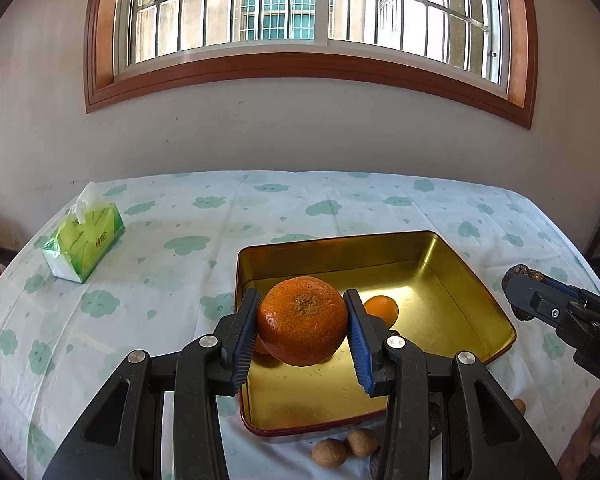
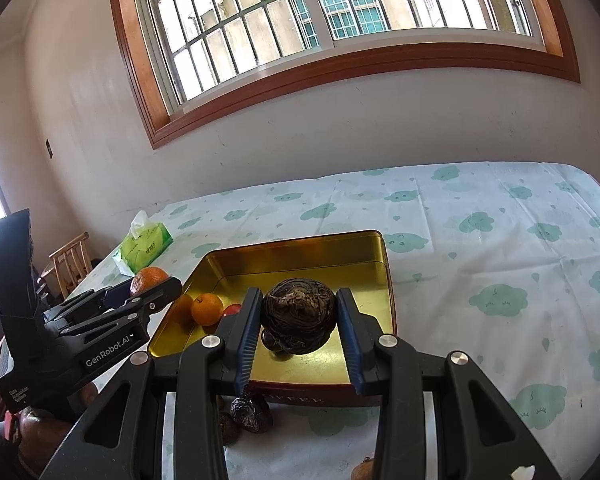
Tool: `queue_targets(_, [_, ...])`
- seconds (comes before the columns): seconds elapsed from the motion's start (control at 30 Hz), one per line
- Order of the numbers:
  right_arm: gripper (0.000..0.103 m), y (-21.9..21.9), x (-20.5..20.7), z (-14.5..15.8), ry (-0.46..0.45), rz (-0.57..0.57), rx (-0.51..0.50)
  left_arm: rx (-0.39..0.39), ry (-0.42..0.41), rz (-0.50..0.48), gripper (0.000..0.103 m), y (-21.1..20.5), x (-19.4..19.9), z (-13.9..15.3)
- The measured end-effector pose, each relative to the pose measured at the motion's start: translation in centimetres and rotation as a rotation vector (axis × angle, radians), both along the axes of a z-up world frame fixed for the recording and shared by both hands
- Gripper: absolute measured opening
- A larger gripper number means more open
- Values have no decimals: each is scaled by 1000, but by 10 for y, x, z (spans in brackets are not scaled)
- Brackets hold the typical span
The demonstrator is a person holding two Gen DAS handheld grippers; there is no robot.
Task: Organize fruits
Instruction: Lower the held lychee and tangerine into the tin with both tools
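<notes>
A gold metal tin (image 1: 440,280) lies open on the table; it also shows in the right wrist view (image 2: 300,254). My left gripper (image 1: 303,324) is shut on a large orange (image 1: 303,320) and holds it above the tin's near left part. Small oranges (image 1: 382,310) lie in the tin behind it, also in the right wrist view (image 2: 207,309). My right gripper (image 2: 298,318) is shut on a dark wrinkled fruit (image 2: 298,316) above the tin's near edge. The right gripper shows at the right in the left wrist view (image 1: 518,292).
A green tissue pack (image 1: 86,242) lies at the far left of the table. Two brown round fruits (image 1: 346,448) and dark wrinkled fruits (image 2: 252,414) lie in front of the tin. A wooden chair (image 2: 72,260) stands past the table's left edge.
</notes>
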State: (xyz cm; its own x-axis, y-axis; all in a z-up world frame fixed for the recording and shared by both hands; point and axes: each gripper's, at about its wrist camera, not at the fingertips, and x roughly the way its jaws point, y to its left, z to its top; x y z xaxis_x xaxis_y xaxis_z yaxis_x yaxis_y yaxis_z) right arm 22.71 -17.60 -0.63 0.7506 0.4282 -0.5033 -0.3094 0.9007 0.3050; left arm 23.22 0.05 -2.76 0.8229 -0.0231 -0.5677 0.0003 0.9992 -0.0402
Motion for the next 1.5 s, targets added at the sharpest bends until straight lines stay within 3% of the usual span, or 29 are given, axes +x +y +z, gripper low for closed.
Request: queue_targets(1.5, [35,4,23,-20,26,-17,-10,-5,16,9,42,5,17,-12])
